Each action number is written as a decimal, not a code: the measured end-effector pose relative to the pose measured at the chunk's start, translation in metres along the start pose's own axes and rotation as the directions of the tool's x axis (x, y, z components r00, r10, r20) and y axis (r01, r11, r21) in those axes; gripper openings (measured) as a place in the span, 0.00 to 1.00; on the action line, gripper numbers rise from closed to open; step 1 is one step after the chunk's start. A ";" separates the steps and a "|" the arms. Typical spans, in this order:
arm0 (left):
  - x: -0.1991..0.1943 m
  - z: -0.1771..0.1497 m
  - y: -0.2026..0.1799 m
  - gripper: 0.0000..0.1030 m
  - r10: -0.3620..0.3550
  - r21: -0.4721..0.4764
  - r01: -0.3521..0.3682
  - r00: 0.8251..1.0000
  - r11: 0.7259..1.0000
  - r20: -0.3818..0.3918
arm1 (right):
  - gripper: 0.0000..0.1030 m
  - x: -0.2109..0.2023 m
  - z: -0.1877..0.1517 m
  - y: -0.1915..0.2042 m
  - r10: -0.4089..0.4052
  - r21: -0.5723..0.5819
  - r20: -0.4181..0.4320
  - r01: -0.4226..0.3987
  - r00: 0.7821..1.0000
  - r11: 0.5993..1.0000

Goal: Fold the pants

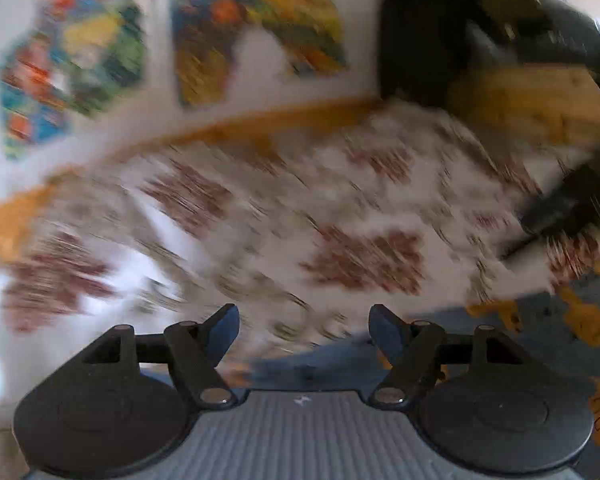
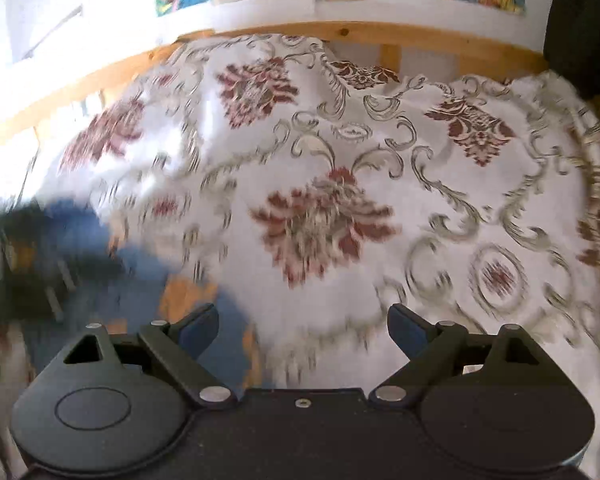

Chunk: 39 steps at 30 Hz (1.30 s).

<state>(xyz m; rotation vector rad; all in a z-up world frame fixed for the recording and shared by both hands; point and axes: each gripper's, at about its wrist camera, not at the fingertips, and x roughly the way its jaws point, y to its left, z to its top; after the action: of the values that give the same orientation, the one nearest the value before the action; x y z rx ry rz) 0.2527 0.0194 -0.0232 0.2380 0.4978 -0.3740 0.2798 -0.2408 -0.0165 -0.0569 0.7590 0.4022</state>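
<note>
The pants [image 1: 540, 320] are blue cloth with orange markings, lying on the flowered bedspread [image 1: 300, 208] at the lower right of the heavily blurred left wrist view. My left gripper [image 1: 304, 328] is open above their edge, with nothing between its fingers. In the right wrist view the pants [image 2: 148, 268] show as a blurred blue and orange patch at the lower left, just beyond the left finger. My right gripper [image 2: 303, 328] is open over the bedspread [image 2: 380, 200] and holds nothing. A dark blurred shape [image 1: 572, 200] crosses the right edge of the left view.
A wooden bed rail [image 2: 340, 30] runs along the far side of the bedspread. Colourful pictures [image 1: 80, 52] hang on the white wall behind it. Something dark [image 2: 580, 20] hangs at the top right. A dark blurred object [image 2: 16, 272] sits at the left edge.
</note>
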 end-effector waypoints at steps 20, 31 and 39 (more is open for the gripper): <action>0.028 -0.033 -0.010 0.15 -0.118 0.116 0.136 0.982 0.984 -0.150 | 0.33 0.114 0.024 0.036 0.348 0.060 -0.236 -0.344 0.907 0.937; 0.016 -0.043 0.035 0.46 -0.074 -0.120 0.051 0.977 0.992 -0.199 | 0.19 0.108 0.020 0.043 0.099 -0.123 -0.102 -0.111 0.990 0.986; 0.015 -0.041 0.036 0.63 0.003 -0.047 -0.013 0.977 0.999 -0.213 | 0.53 0.014 -0.009 -0.005 -0.083 0.012 0.078 0.082 0.993 0.997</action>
<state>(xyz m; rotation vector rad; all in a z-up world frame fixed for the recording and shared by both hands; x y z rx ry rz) 0.2619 0.0600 -0.0605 0.2342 0.7161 -0.3298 0.2849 -0.2422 -0.0325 -0.0638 0.6781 0.3211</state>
